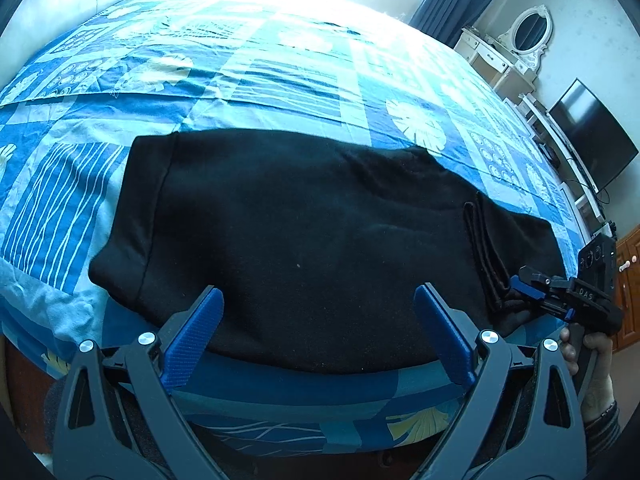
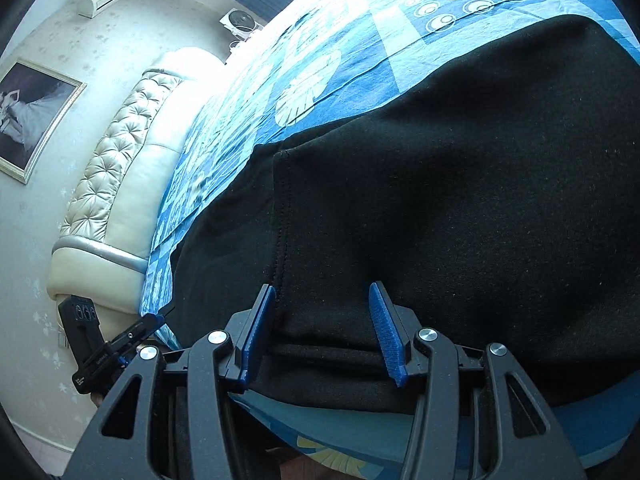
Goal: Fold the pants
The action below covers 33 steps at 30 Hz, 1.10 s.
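Note:
Black pants point(image 1: 304, 232) lie folded flat on the blue patterned bed sheet point(image 1: 248, 72), near the bed's front edge. My left gripper point(image 1: 320, 300) is open, its blue pads over the near edge of the pants, holding nothing. My right gripper point(image 2: 324, 300) is open with its fingers either side of the folded cuff end of the pants point(image 2: 440, 220). It also shows in the left wrist view point(image 1: 520, 284) at the right end of the pants, by the layered hems.
A padded cream headboard point(image 2: 120, 184) runs along one side of the bed. A white dressing table with mirror point(image 1: 520, 44) and a dark TV screen point(image 1: 592, 136) stand beyond the far right. Bed edge point(image 1: 320, 408) lies just below the grippers.

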Available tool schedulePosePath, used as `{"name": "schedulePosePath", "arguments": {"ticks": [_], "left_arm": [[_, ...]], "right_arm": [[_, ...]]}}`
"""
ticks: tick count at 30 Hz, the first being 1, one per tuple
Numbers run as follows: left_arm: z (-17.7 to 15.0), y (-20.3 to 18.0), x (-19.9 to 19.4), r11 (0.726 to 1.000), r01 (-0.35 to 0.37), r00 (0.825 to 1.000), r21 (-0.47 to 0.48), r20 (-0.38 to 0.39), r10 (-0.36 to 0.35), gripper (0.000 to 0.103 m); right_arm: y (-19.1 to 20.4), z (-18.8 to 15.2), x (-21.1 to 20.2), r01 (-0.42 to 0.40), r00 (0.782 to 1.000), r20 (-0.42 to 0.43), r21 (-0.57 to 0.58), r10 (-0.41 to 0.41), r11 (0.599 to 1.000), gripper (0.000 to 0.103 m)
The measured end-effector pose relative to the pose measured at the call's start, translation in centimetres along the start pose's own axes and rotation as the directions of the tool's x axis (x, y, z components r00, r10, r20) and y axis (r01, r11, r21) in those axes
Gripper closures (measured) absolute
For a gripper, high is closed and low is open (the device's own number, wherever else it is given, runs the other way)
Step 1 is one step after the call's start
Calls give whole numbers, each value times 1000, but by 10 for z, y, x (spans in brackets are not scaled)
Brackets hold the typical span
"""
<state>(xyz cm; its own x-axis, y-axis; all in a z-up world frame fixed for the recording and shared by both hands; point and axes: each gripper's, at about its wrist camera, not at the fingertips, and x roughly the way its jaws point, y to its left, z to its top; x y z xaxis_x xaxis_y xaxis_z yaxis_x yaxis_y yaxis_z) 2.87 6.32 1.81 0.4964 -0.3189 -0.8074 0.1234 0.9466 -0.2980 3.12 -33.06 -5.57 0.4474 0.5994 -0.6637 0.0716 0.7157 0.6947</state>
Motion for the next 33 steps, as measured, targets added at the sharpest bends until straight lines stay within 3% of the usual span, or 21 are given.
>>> {"name": "schedulePosePath", "arguments": {"ticks": [5, 9, 11, 14, 19, 20, 21, 25, 27, 28, 33], "left_arm": [[24, 68, -15, 994, 19, 999, -107, 38, -15, 7], [33, 139, 7, 974, 83, 996, -210, -23, -90, 9], [34, 162, 21, 961, 107, 991, -256, -52, -125, 15], [35, 177, 41, 931, 188, 973, -312, -69, -220, 17], [40, 163, 56, 934, 242, 963, -264, -51, -264, 17], [41, 160, 58, 930, 257, 959, -263, -46, -278, 22], [41, 158, 61, 922, 279, 951, -267, -53, -303, 36], [39, 160, 68, 897, 301, 939, -322, -65, -339, 57], [36, 161, 72, 875, 320, 924, -364, -86, -373, 84], [36, 159, 73, 865, 329, 916, -378, -94, -390, 87], [45, 134, 56, 920, 212, 961, -330, -101, -258, 90]], "right_arm": [[6, -2, 3, 4, 1000, 3, -16, -4, 1000, 47], [8, -2, 4, 8, 1000, 4, -26, -7, 1000, 44], [9, -2, 5, 9, 1000, 6, -30, -9, 1000, 43], [10, -3, 7, 9, 1000, 8, -34, -8, 999, 42], [11, -4, 7, 9, 1000, 13, -43, -8, 999, 40], [11, -5, 7, 8, 1000, 15, -45, -7, 999, 39], [13, -6, 8, 8, 1000, 17, -46, -7, 999, 39], [14, -7, 9, 6, 1000, 23, -56, -4, 998, 36], [15, -8, 9, 6, 1000, 27, -61, -4, 998, 35], [16, -9, 9, 6, 1000, 28, -63, -5, 998, 35], [18, -11, 11, 6, 999, 33, -65, -3, 998, 34]]}}
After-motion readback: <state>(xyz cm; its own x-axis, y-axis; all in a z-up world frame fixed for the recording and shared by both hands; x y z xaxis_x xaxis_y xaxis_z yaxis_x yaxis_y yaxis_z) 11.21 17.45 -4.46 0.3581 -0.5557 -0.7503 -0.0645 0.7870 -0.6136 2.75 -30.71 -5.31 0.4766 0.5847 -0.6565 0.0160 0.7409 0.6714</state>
